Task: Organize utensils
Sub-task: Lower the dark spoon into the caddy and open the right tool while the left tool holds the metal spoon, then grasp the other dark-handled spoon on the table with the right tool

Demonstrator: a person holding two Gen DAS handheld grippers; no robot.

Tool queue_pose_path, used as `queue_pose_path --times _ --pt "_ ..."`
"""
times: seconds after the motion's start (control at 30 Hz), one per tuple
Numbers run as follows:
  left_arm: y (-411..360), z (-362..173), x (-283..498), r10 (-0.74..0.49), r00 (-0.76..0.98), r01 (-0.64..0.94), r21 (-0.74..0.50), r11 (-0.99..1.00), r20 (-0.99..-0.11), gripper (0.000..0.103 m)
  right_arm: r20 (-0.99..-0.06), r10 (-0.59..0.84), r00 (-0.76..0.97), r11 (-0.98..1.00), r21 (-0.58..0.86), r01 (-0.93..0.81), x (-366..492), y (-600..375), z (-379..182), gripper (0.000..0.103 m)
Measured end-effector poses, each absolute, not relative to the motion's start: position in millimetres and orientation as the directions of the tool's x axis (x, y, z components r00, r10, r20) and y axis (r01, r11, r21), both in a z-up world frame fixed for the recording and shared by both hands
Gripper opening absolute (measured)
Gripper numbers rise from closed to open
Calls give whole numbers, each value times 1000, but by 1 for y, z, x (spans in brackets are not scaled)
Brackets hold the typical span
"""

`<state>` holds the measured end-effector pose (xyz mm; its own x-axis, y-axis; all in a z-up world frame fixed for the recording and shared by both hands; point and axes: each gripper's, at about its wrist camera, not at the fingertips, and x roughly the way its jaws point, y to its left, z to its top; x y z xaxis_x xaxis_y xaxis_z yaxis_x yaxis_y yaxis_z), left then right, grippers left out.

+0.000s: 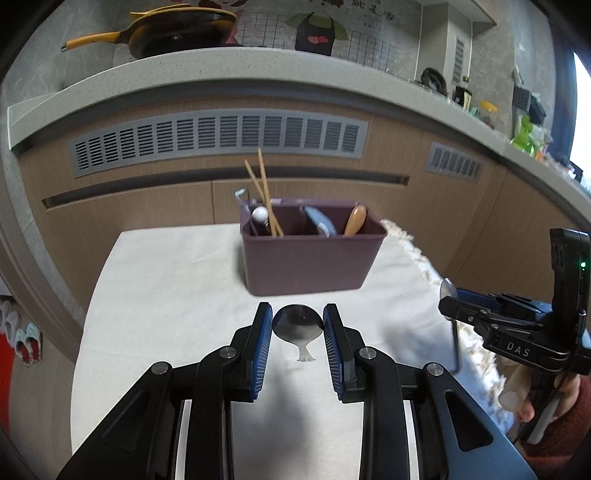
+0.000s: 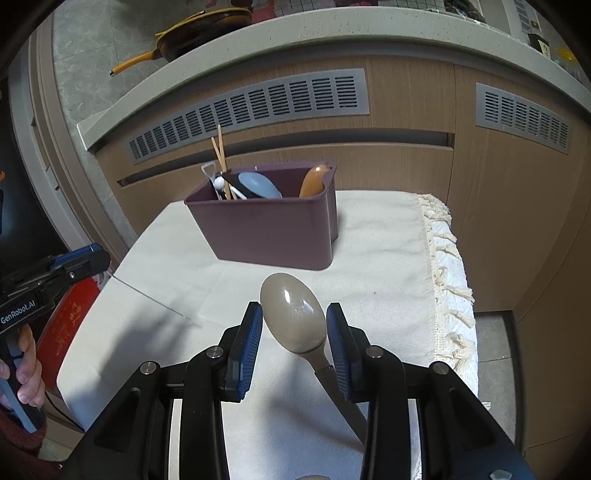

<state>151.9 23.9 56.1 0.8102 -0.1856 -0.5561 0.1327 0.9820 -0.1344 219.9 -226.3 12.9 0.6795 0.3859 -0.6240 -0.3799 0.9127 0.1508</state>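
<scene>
A maroon utensil caddy (image 1: pixel 310 258) stands at the far side of the white cloth; it also shows in the right wrist view (image 2: pixel 266 229). It holds chopsticks (image 1: pixel 264 192), a blue spoon (image 1: pixel 319 221) and a wooden-handled utensil (image 1: pixel 355 220). My left gripper (image 1: pixel 297 325) is shut on a metal spoon (image 1: pixel 297 326), gripping the bowl's edges above the cloth. My right gripper (image 2: pixel 293 328) is shut on a metal spoon (image 2: pixel 291 317), bowl pointing forward; it shows from the side in the left wrist view (image 1: pixel 448 301), lifted near the cloth's right edge.
The white cloth (image 1: pixel 166 295) covers a small table; its fringed edge (image 2: pixel 447 280) runs along the right. Wooden cabinets with grey vents (image 1: pixel 218 138) stand behind. A yellow-handled pan (image 1: pixel 166 33) sits on the counter above.
</scene>
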Motion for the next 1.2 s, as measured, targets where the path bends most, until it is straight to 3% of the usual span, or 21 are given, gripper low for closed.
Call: queue_pose_path --times 0.13,0.33,0.47,0.63,0.83,0.93,0.97,1.03,1.2 --pt "34 106 160 -236 843 171 -174 970 -483 29 -542 443 714 892 185 -413 223 -229 50 31" --pt "50 191 194 -313 864 235 -233 944 -395 29 -226 555 800 830 215 -515 226 -235 172 20" --pt "54 201 213 -285 882 218 -212 953 -375 29 -172 528 832 848 157 -506 240 -224 201 12" --pt "64 177 224 -307 861 218 -252 943 -405 29 -255 521 815 853 167 -494 259 -223 186 12" --pt "68 136 240 -314 813 185 -294 938 -490 29 -414 468 781 881 143 -452 278 -229 131 13" --pt "65 127 236 -311 804 182 -289 940 -507 29 -508 484 712 867 164 -471 286 -225 102 17" --pt "64 122 235 -311 797 183 -283 942 -518 29 -547 492 678 856 161 -491 287 -220 91 23" --pt "64 114 234 -312 784 184 -279 942 -537 29 -633 483 604 828 107 -550 286 -205 61 29" --pt "66 88 232 -324 747 173 -300 938 -581 29 -768 371 522 770 -59 -635 289 -187 1 29"
